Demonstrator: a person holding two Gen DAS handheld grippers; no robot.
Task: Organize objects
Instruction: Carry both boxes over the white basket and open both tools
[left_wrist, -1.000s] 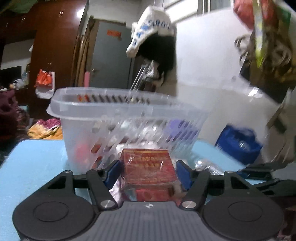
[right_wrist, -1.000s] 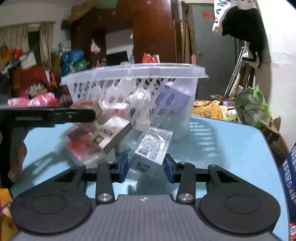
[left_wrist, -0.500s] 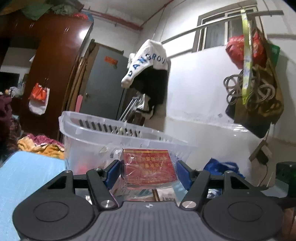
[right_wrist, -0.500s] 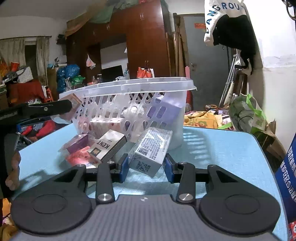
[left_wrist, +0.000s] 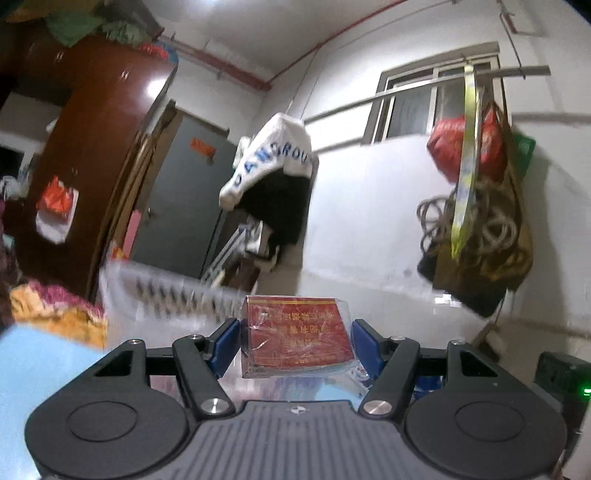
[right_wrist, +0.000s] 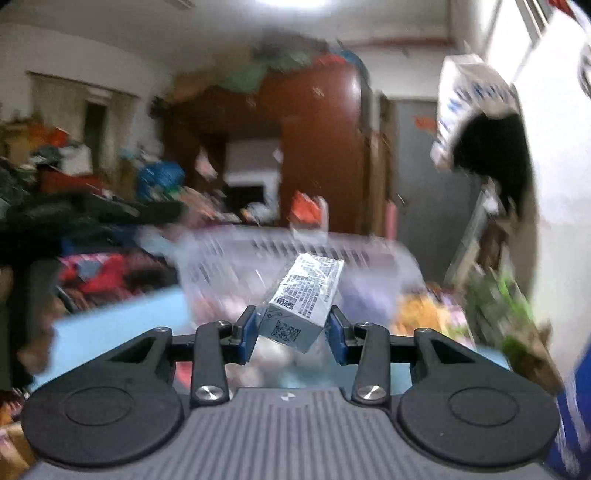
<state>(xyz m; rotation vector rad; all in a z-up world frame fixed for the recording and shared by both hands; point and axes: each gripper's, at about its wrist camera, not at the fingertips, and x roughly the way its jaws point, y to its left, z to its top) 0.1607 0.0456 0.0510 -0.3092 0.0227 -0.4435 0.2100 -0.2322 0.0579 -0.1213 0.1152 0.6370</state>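
My left gripper (left_wrist: 295, 341) is shut on a red box (left_wrist: 298, 334) wrapped in clear film, held up level with the rim of the clear slotted basket (left_wrist: 166, 291), which lies just ahead and to the left. My right gripper (right_wrist: 293, 332) is shut on a white box (right_wrist: 304, 302) with black print and QR codes, tilted between the blue pads. The same basket (right_wrist: 295, 254) stands right behind that box, blurred. Both boxes are lifted off the blue table (right_wrist: 122, 325). The left gripper's dark arm (right_wrist: 92, 214) shows at the left of the right wrist view.
A white wall with a hanging white and black garment (left_wrist: 273, 177) and bags on a rail (left_wrist: 476, 206) lies ahead of the left gripper. A brown wardrobe (right_wrist: 317, 155) and grey door (left_wrist: 184, 206) stand behind the basket. Piled clothes fill the room's left side.
Both grippers have risen with their boxes, from table level up to the basket's rim. The loose boxes on the table have dropped out of the right wrist view.
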